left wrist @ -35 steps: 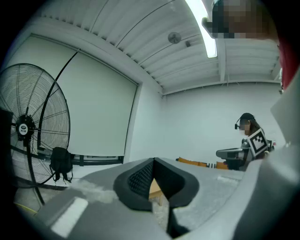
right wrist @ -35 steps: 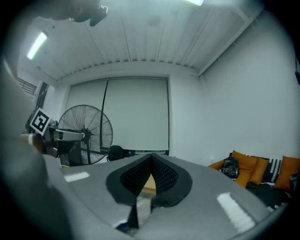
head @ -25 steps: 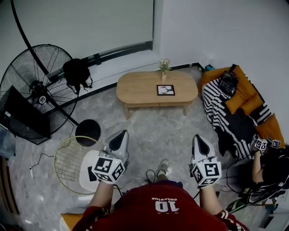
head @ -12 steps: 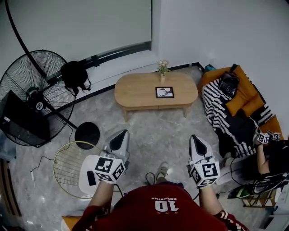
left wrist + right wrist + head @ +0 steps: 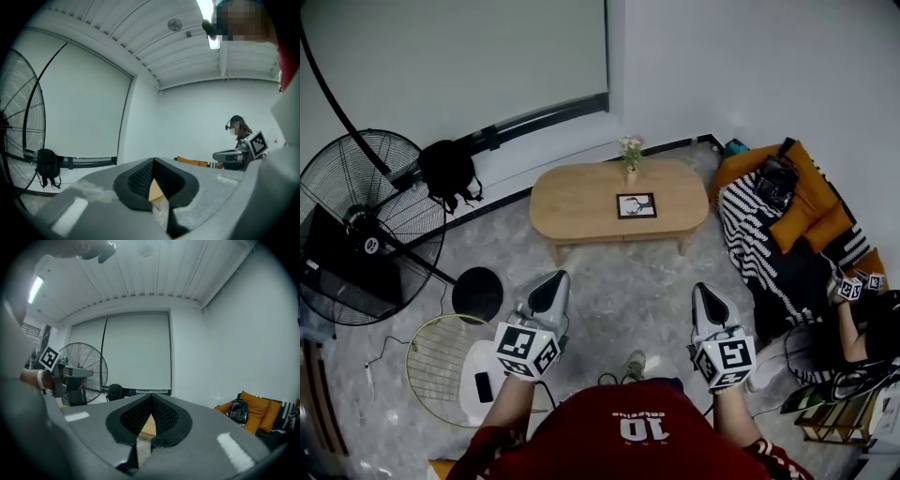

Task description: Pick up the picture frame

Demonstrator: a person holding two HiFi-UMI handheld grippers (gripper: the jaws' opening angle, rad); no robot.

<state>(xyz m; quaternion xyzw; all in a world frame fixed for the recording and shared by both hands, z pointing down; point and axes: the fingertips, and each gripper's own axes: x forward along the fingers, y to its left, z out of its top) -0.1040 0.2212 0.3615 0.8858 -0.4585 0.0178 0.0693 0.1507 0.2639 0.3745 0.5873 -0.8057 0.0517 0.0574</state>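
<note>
A small black picture frame (image 5: 637, 205) lies flat on the oval wooden coffee table (image 5: 581, 199), near its middle, with a little vase of flowers (image 5: 629, 153) behind it. My left gripper (image 5: 550, 283) and right gripper (image 5: 706, 296) are held out side by side over the floor, well short of the table and pointing toward it. Both have their jaws pressed together with nothing between them. In the left gripper view and the right gripper view only a sliver of the tabletop (image 5: 148, 426) shows past the jaw tips.
A large floor fan (image 5: 366, 230) stands at the left with a black bag (image 5: 447, 170) behind it. A round wire guard (image 5: 450, 354) and a white stool lie near my left side. A striped and orange sofa (image 5: 787, 225) with a seated person (image 5: 862, 328) fills the right.
Both grippers and I have moved forward toward the table; the fan, the wire guard and the sofa have slid back in view. The jaws stayed shut.
</note>
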